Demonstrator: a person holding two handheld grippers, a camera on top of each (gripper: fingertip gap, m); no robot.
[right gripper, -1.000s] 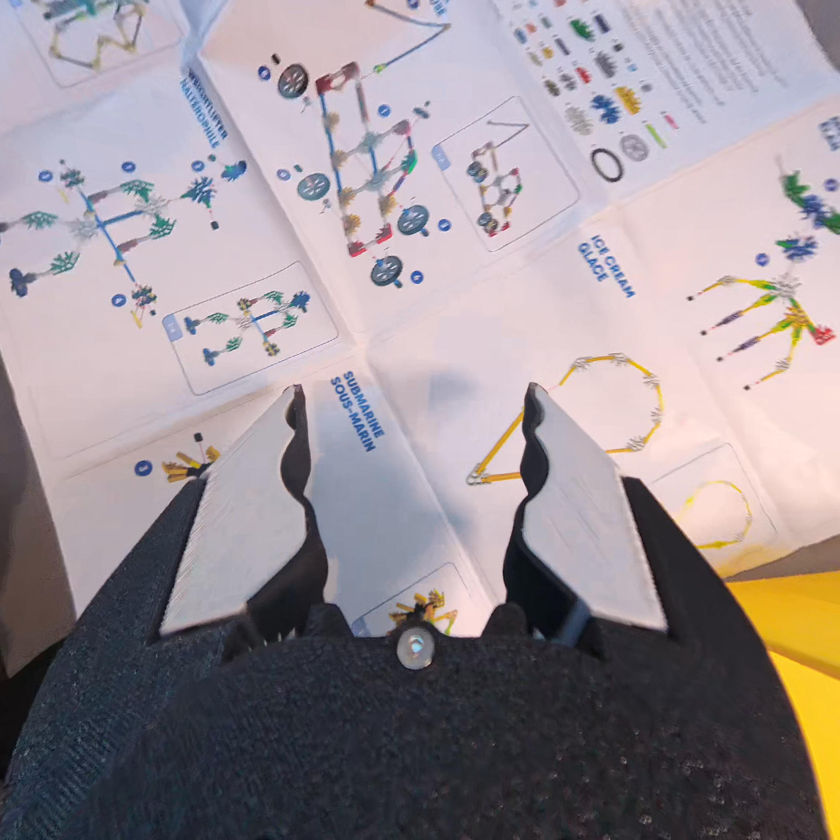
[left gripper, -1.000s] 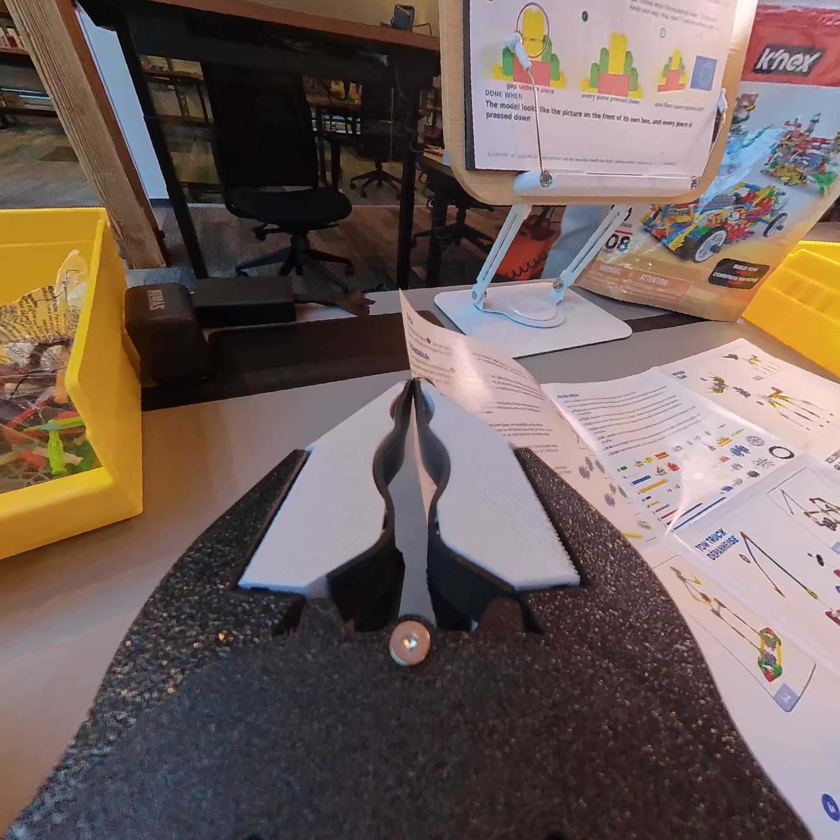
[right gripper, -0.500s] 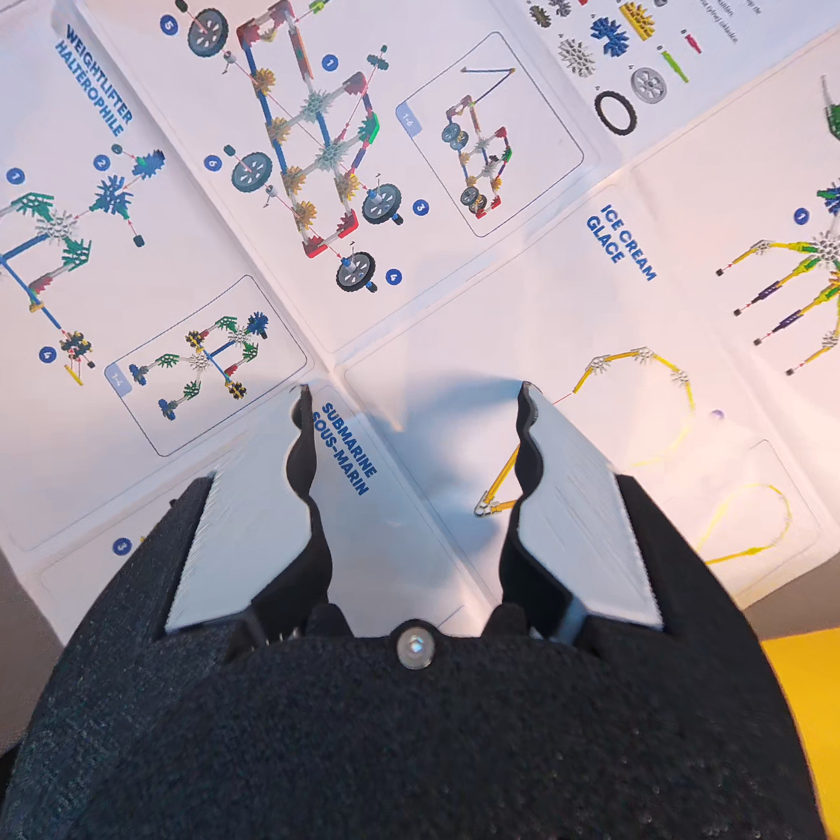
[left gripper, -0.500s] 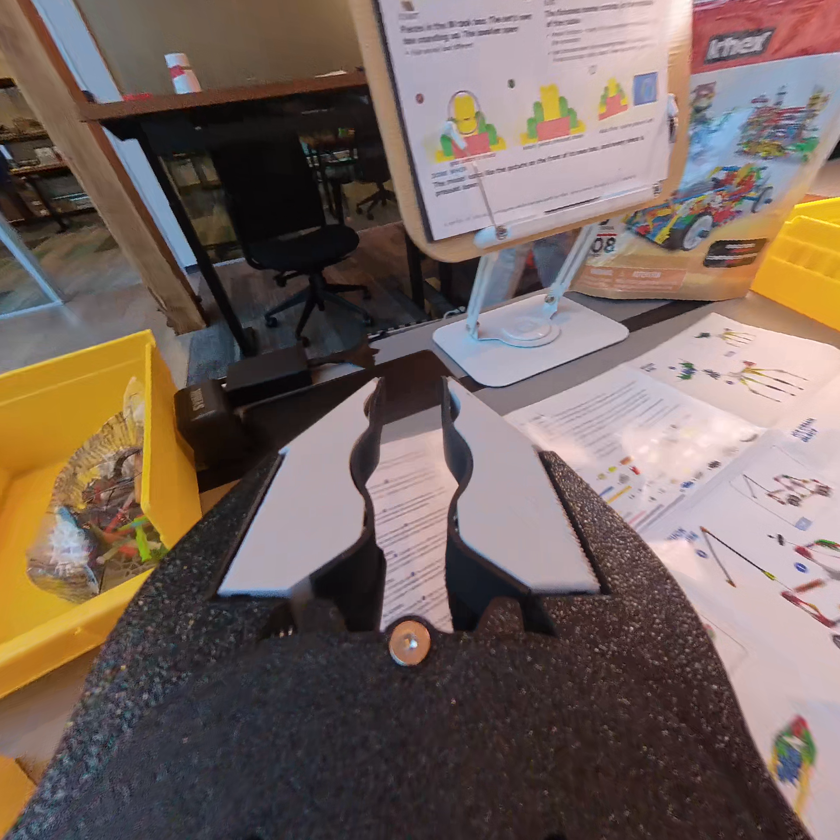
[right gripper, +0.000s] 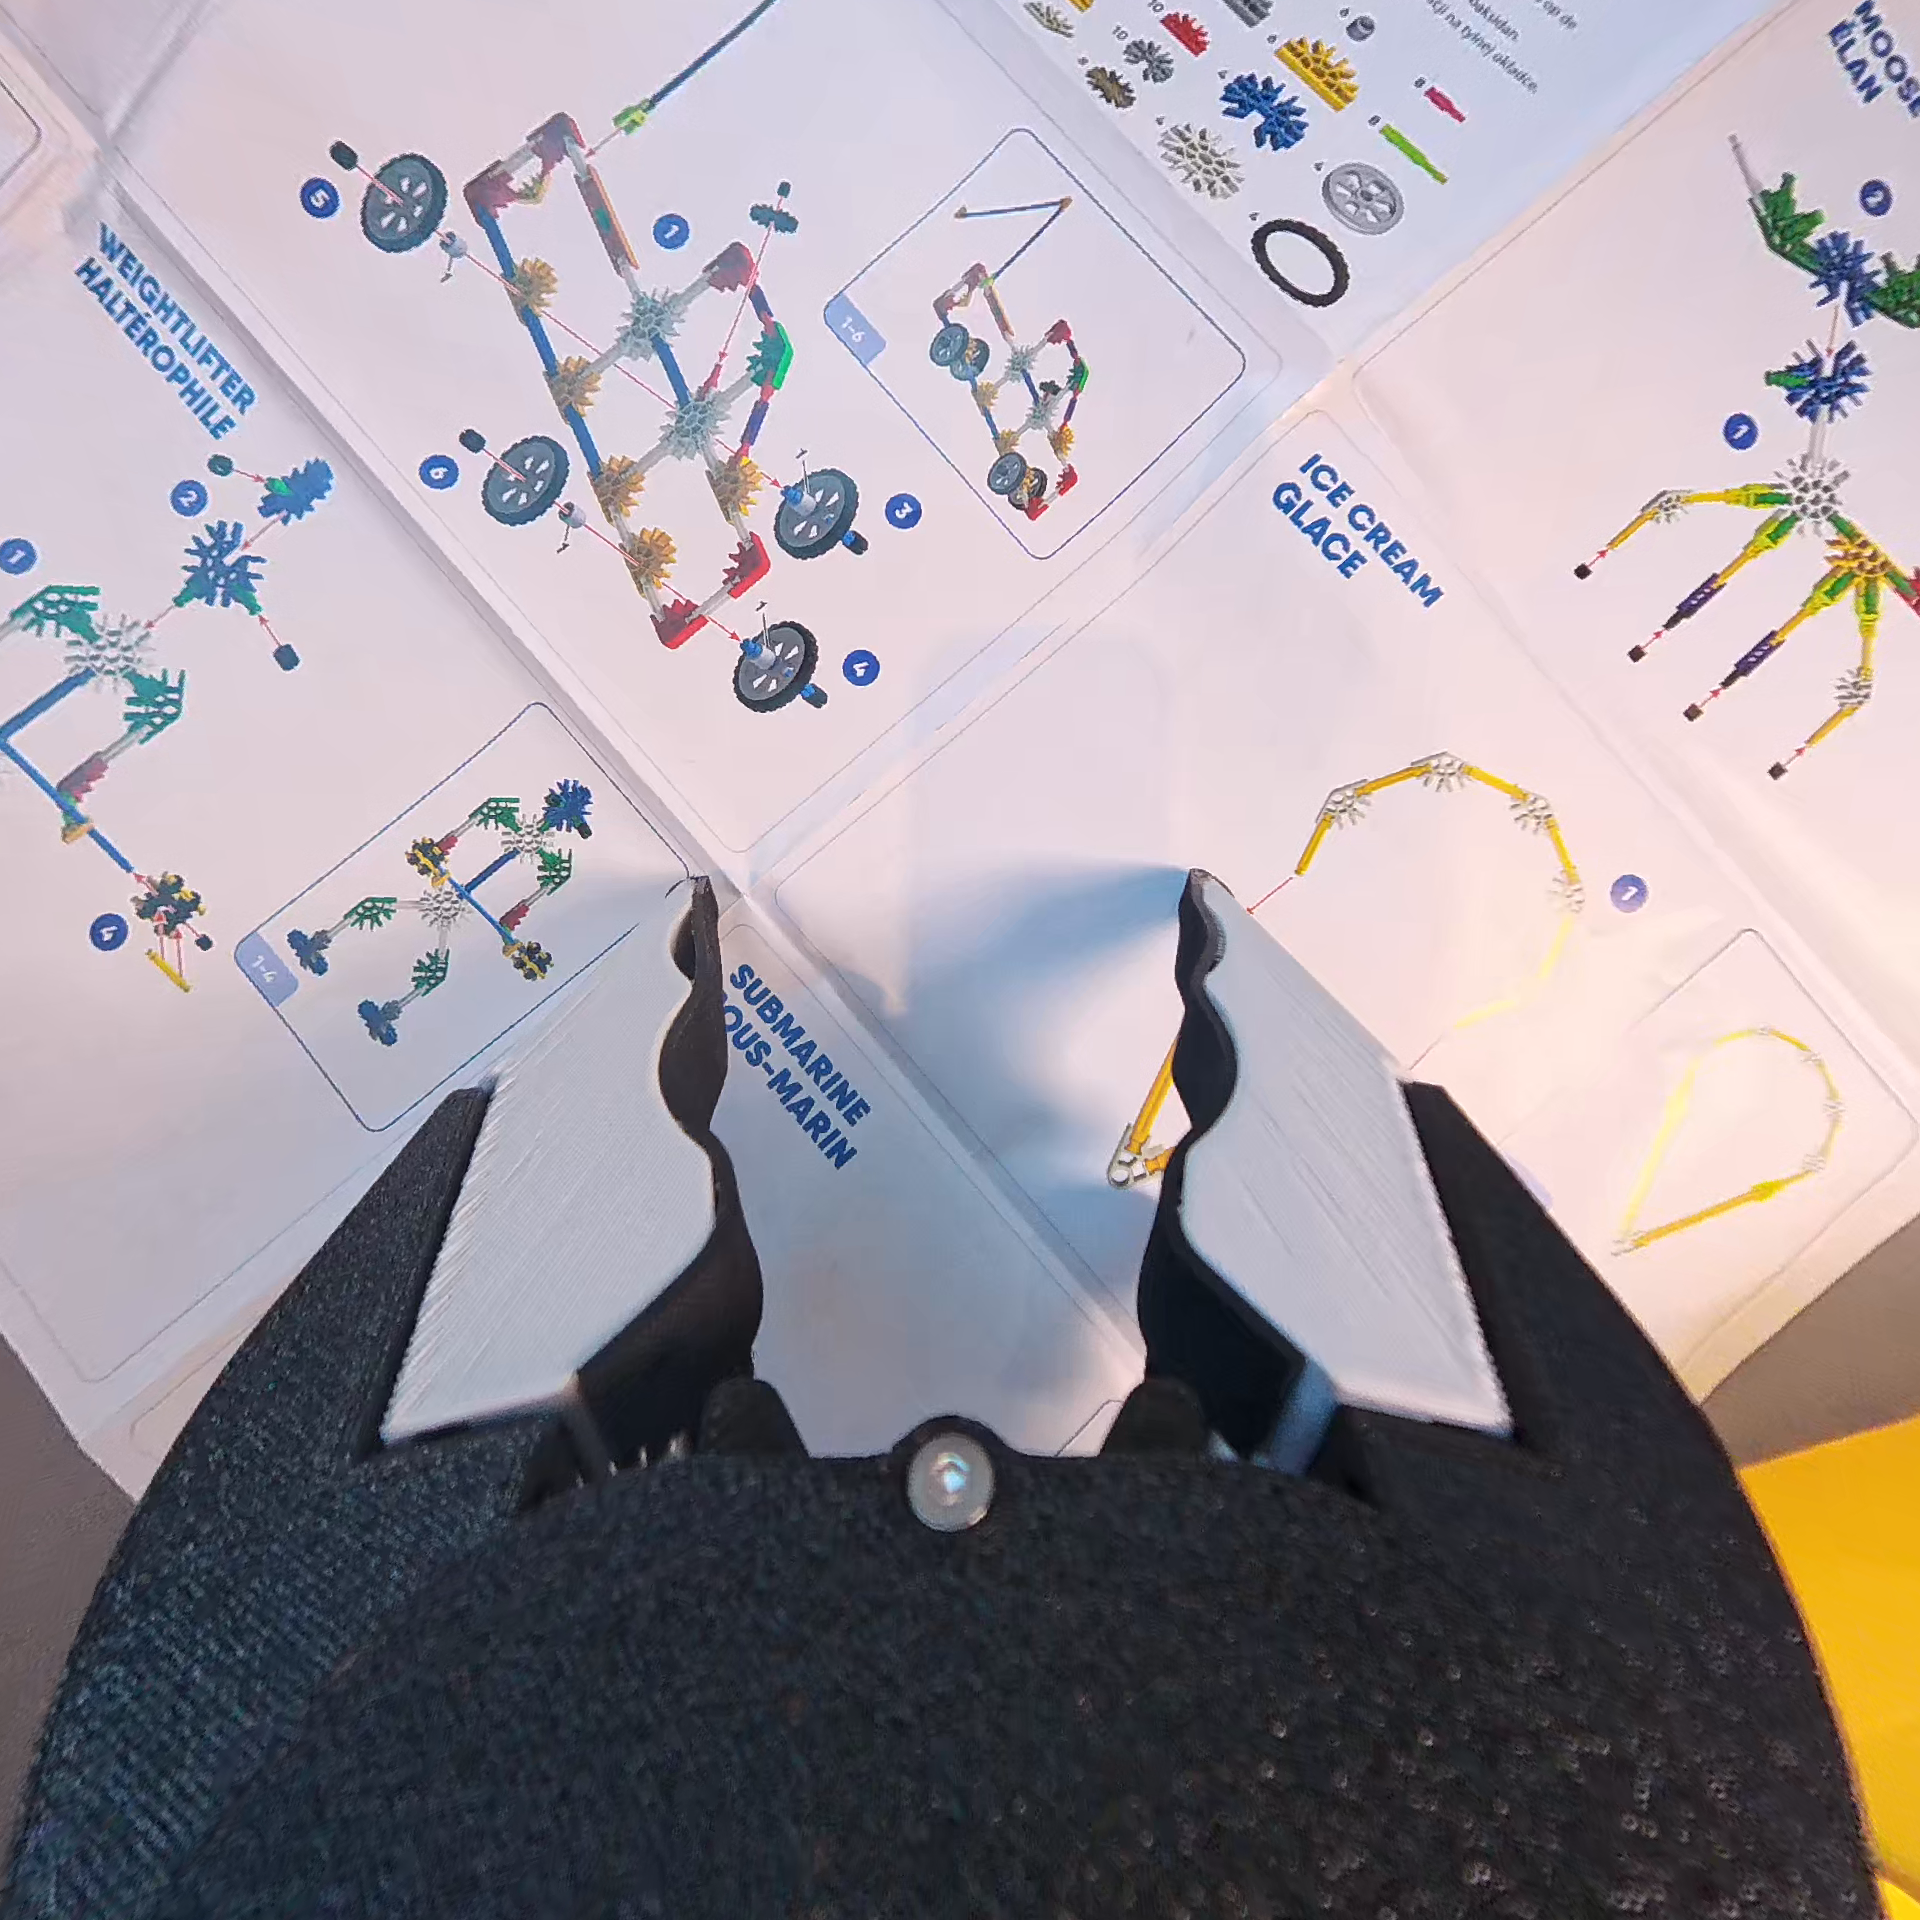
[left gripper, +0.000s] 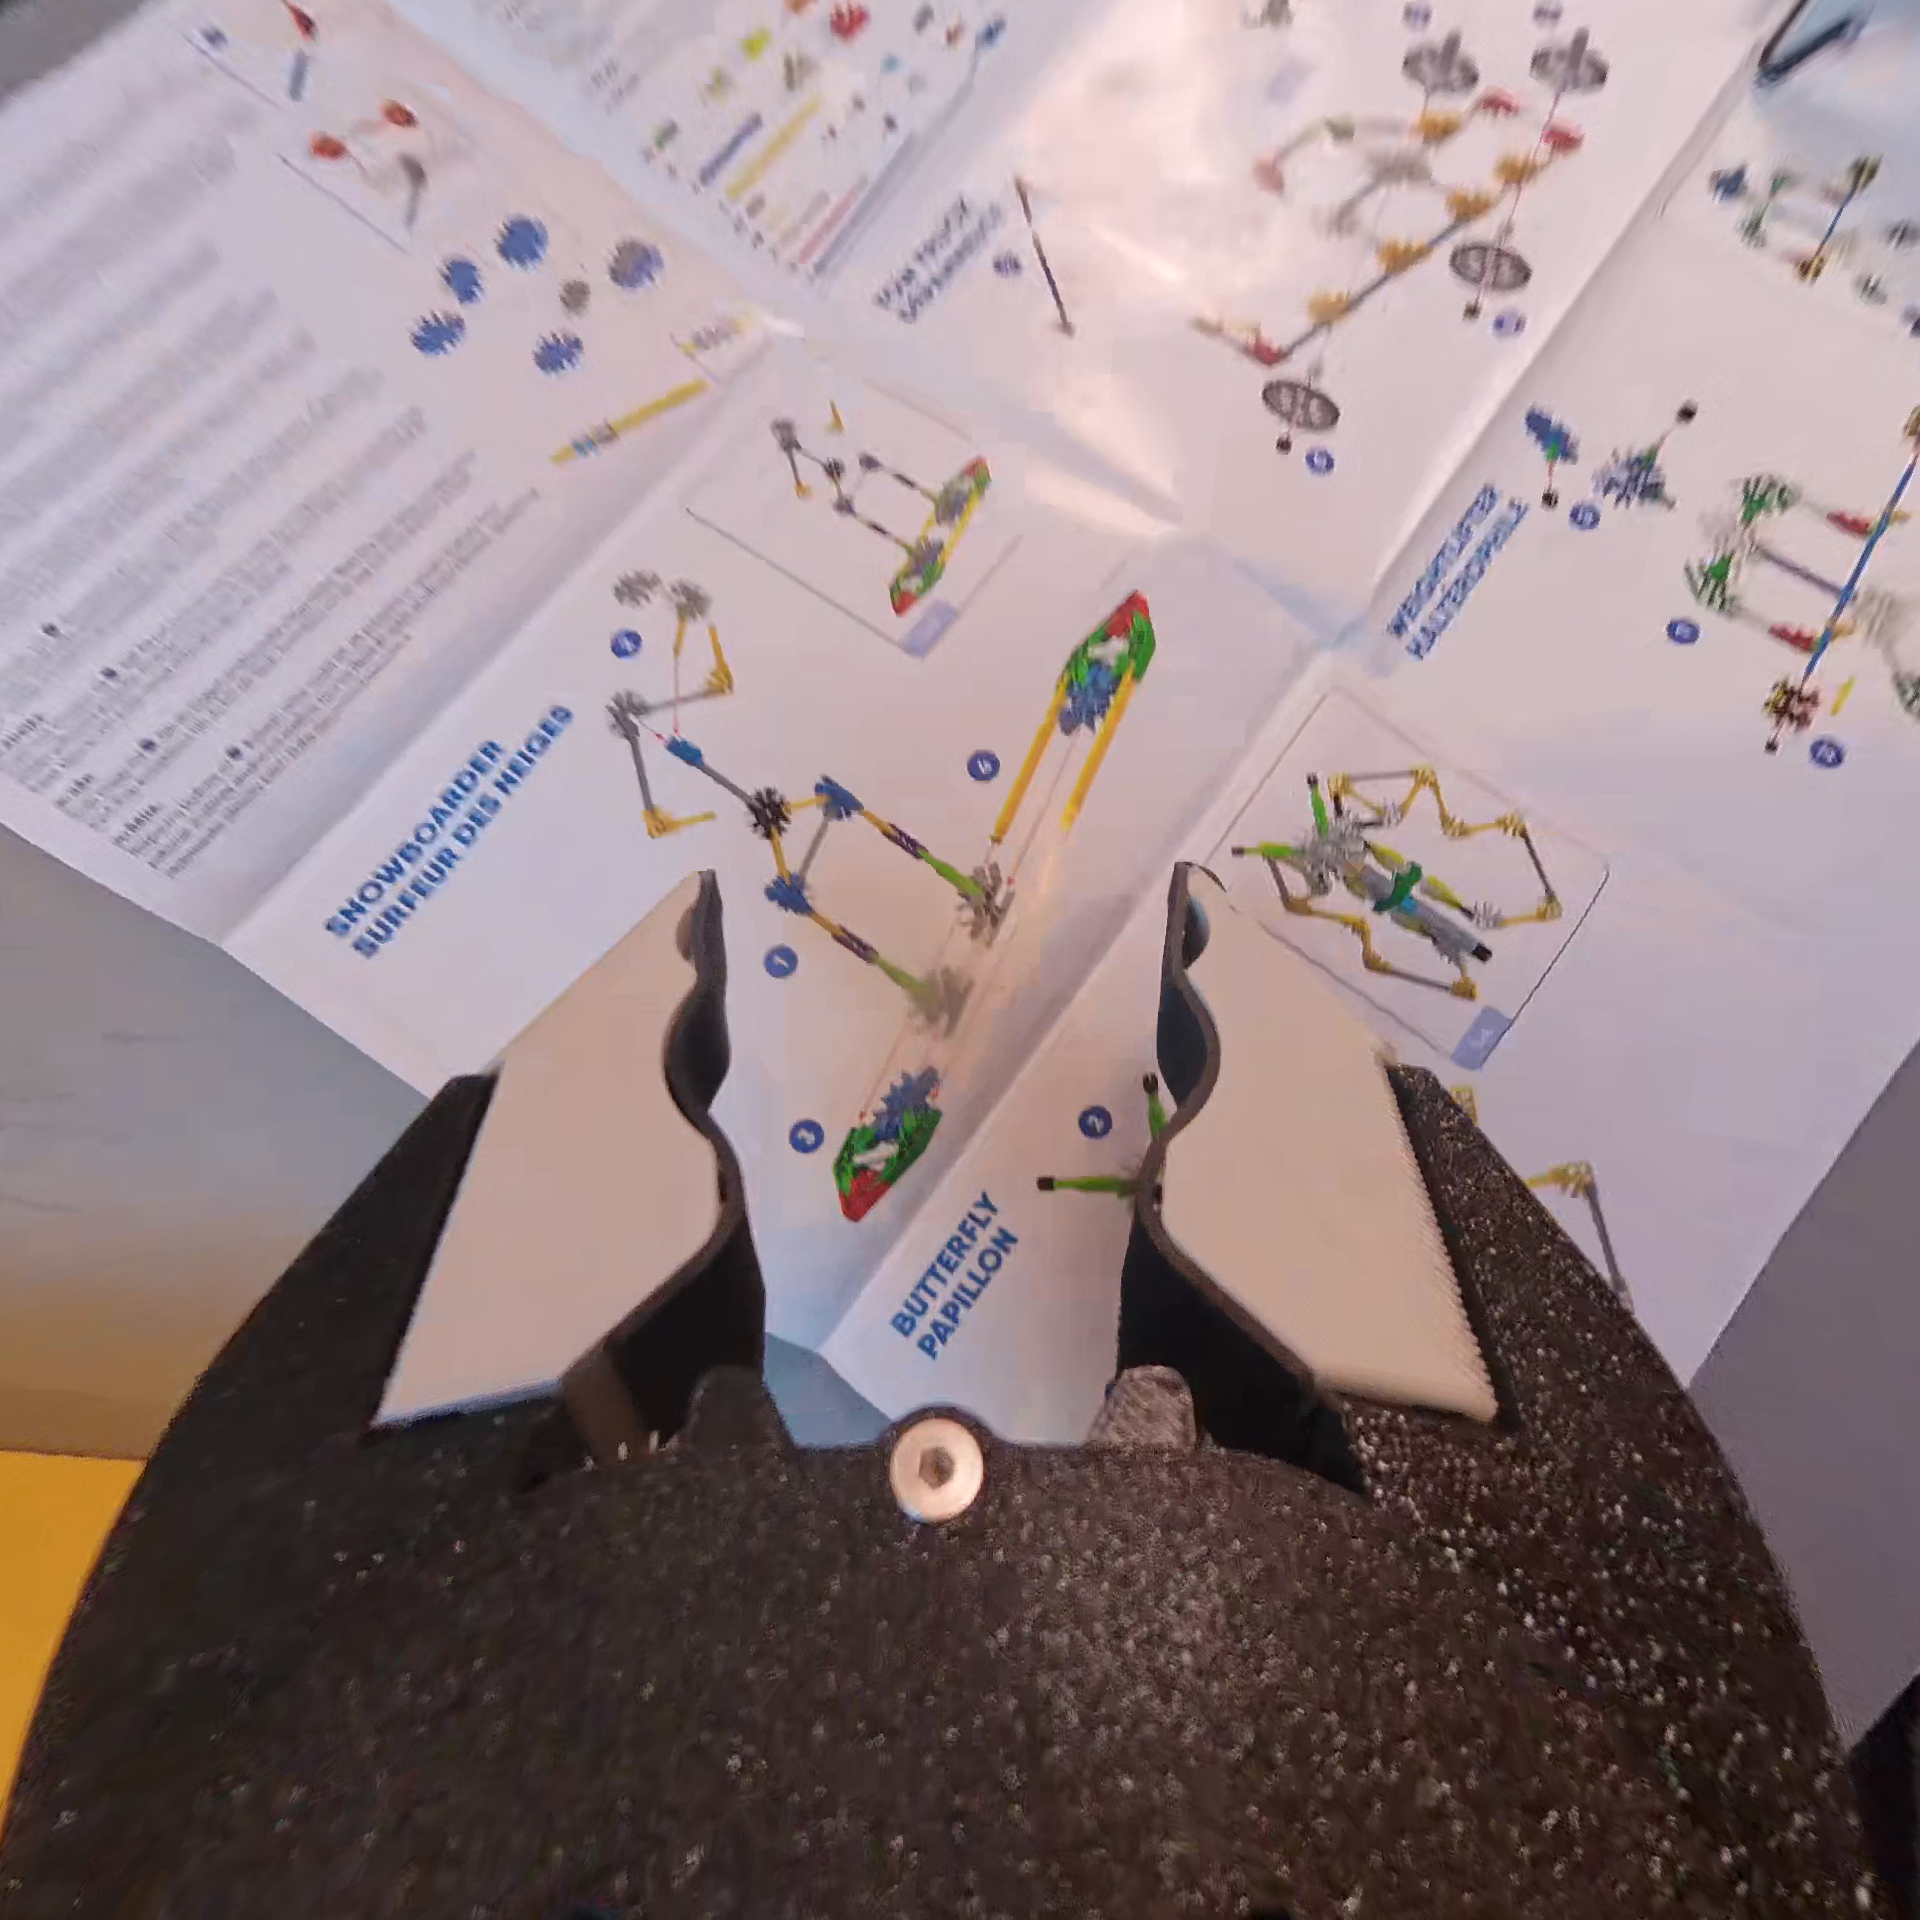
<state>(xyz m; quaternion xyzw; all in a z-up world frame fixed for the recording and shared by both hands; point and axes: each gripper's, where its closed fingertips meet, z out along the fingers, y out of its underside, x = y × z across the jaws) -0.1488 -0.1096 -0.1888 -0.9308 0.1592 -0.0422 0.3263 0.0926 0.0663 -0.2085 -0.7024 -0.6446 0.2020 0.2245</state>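
A large white instruction sheet (left gripper: 1039, 436) with creases and coloured drawings of rod-and-connector models lies unfolded flat on the grey table. My left gripper (left gripper: 940, 888) is open and empty, pointing down at the sheet's near part. The same sheet fills the right wrist view (right gripper: 935, 727). My right gripper (right gripper: 940, 883) is open and empty, close above the sheet where its creases cross; its shadow falls on the paper between the fingers.
Grey table (left gripper: 156, 1091) shows left of the sheet and at the lower right. A yellow bin edge (left gripper: 52, 1558) is at the lower left of the left wrist view, another yellow bin (right gripper: 1849, 1621) at the lower right of the right wrist view.
My left gripper let go of the sheet's raised flap, opened wide and tipped down over the sheet, which now lies flat. My right gripper stayed open and moved closer to the paper.
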